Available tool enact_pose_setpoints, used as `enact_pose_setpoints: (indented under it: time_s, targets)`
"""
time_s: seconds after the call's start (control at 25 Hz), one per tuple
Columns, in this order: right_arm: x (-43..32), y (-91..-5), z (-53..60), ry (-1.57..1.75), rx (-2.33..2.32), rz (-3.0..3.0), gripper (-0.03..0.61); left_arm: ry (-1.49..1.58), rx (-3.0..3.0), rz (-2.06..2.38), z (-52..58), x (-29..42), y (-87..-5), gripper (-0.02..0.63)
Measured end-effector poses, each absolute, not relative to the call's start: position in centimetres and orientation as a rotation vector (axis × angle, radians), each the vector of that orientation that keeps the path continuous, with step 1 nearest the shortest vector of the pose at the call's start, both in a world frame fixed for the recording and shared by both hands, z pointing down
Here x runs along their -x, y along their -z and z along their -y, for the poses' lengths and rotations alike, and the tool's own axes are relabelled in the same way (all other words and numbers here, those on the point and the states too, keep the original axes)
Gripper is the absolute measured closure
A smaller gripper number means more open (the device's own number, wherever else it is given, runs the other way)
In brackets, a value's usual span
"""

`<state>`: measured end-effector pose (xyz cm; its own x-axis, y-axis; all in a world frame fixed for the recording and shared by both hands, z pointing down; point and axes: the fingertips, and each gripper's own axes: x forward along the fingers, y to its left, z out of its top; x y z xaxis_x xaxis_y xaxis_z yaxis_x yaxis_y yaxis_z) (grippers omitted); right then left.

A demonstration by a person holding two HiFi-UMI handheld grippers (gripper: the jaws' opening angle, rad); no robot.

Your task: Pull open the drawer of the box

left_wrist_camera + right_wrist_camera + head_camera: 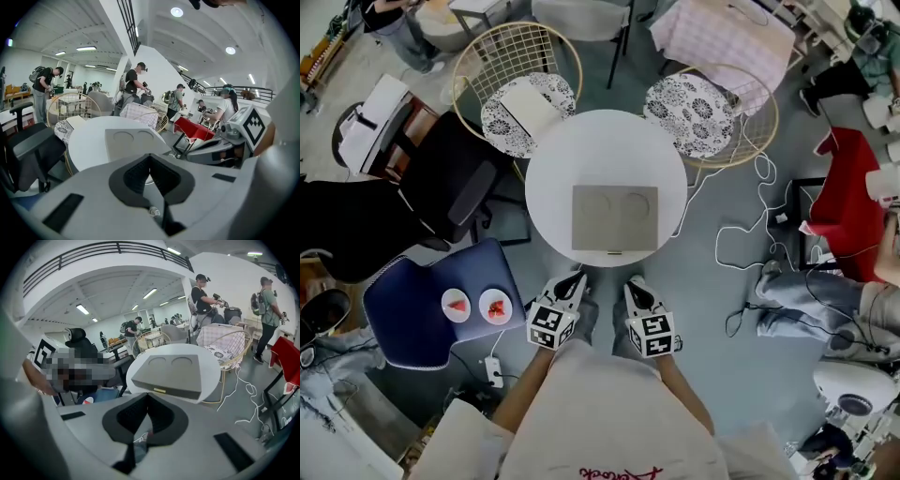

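Observation:
A flat grey box (615, 217) with two round hollows in its top lies on the round white table (553, 178). Its drawer front faces me, closed, with a small gold pull tab (615, 251) at the table's near edge. The tab also shows in the right gripper view (159, 390). My left gripper (574, 280) hangs just short of the table edge, left of the tab, jaws shut and empty (150, 157). My right gripper (634, 282) is beside it, right of the tab, also shut on nothing (147, 394). Neither touches the box (171, 371).
Two wire chairs with patterned cushions (528, 112) (689, 112) stand behind the table. A black office chair (450, 183) is at the left, and a blue seat (412, 309) carries two small plates. White cables (750, 234) trail on the floor at the right, near a red cloth (848, 197).

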<state>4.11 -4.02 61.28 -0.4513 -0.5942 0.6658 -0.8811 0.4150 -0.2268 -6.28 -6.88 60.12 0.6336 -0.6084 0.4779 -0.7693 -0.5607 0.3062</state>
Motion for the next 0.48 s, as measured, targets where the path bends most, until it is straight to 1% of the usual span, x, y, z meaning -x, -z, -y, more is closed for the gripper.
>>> enact_pose_setpoints:
  time_s: [0.48]
  targets:
    - [-3.9,-66.4,0.1,-0.884,-1.139,2.122,0.563,-0.508,-2.277,1.063,4.3,5.9,-65.5,0.603]
